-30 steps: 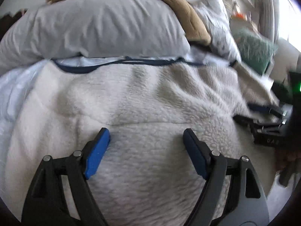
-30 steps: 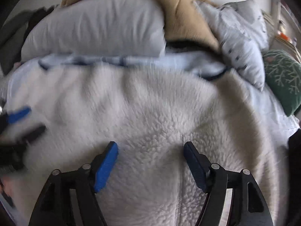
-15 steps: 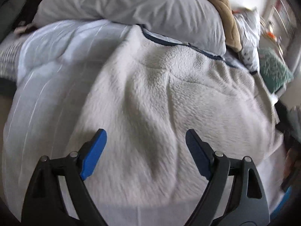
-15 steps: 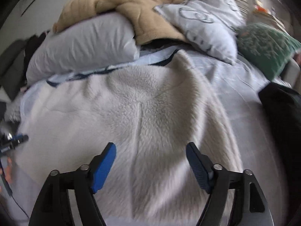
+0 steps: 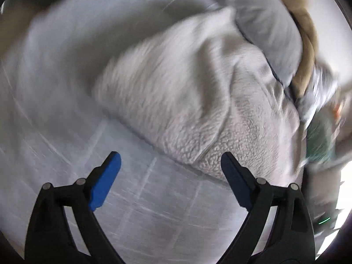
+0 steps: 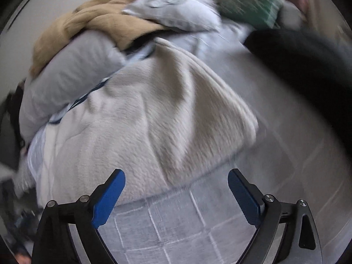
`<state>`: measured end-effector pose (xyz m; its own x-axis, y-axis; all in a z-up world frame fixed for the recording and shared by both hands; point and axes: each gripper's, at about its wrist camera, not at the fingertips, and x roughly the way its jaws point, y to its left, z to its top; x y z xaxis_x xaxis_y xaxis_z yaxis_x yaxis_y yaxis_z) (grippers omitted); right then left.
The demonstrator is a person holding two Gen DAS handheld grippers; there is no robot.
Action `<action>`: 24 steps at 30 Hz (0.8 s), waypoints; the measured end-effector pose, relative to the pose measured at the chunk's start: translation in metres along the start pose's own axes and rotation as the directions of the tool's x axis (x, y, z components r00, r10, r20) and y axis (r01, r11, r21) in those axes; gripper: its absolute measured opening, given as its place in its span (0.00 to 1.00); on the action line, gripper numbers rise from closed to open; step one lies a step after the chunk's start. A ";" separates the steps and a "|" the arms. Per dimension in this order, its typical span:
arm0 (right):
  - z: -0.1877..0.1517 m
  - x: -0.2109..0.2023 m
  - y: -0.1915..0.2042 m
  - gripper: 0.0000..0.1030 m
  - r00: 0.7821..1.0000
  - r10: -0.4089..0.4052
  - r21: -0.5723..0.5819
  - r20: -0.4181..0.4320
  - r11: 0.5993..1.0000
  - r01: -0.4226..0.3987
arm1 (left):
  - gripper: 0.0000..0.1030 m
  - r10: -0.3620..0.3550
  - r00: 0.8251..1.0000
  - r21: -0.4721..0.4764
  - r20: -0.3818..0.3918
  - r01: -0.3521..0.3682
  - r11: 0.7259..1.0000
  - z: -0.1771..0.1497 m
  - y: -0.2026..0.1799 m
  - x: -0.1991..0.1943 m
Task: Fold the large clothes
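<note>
A large cream fleece garment (image 5: 193, 92) lies spread on the bed; in the right wrist view it (image 6: 154, 118) fills the middle. My left gripper (image 5: 170, 165) is open and empty, hovering over the bedsheet just off the garment's near left edge. My right gripper (image 6: 176, 182) is open and empty, just in front of the garment's near right hem. Both views are blurred by motion.
The pale blue checked bedsheet (image 6: 167, 226) lies under both grippers. A grey pillow (image 6: 70, 70), a tan blanket (image 6: 105, 26), a patterned pillow (image 6: 176, 11) and a green cushion (image 6: 250, 2) sit at the bed's head. A black item (image 6: 303, 66) lies at right.
Both grippers have pulled back off the fleece and swung outward, left one toward the left edge, right one toward the right hem. Both stayed open.
</note>
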<state>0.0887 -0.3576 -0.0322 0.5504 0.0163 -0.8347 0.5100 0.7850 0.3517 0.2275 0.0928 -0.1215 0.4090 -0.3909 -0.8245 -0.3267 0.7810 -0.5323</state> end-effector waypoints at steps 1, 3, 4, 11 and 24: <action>0.000 0.007 -0.002 0.93 1.000 0.006 0.008 -0.022 1.000 -0.006 | 0.89 -0.051 0.999 -0.057 -0.012 0.050 0.997 0.001 0.008 0.004; 0.001 0.017 -0.005 0.93 0.999 0.039 0.005 -0.016 0.999 -0.038 | 0.89 -0.116 0.993 -0.124 0.002 0.116 0.986 0.001 0.017 0.010; 0.001 0.020 -0.009 0.93 0.999 0.044 0.004 -0.001 0.999 -0.044 | 0.89 -0.145 0.989 -0.144 0.017 0.146 0.979 0.002 0.020 0.012; 0.004 0.040 -0.045 0.93 0.994 0.100 0.087 0.046 0.991 -0.104 | 0.61 -0.281 0.947 -0.202 0.156 0.309 0.929 0.023 0.047 0.031; 0.026 0.006 -0.063 0.18 0.951 0.267 0.204 0.156 0.933 -0.295 | 0.27 -0.377 0.881 -0.081 0.286 0.415 0.906 0.020 0.027 -0.028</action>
<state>0.0778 -0.4230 -0.0483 0.7627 0.1283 -0.6339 0.4483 0.6016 0.6612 0.2249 0.1342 -0.1090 0.7273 -0.4998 -0.4704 -0.1952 0.5065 -0.8399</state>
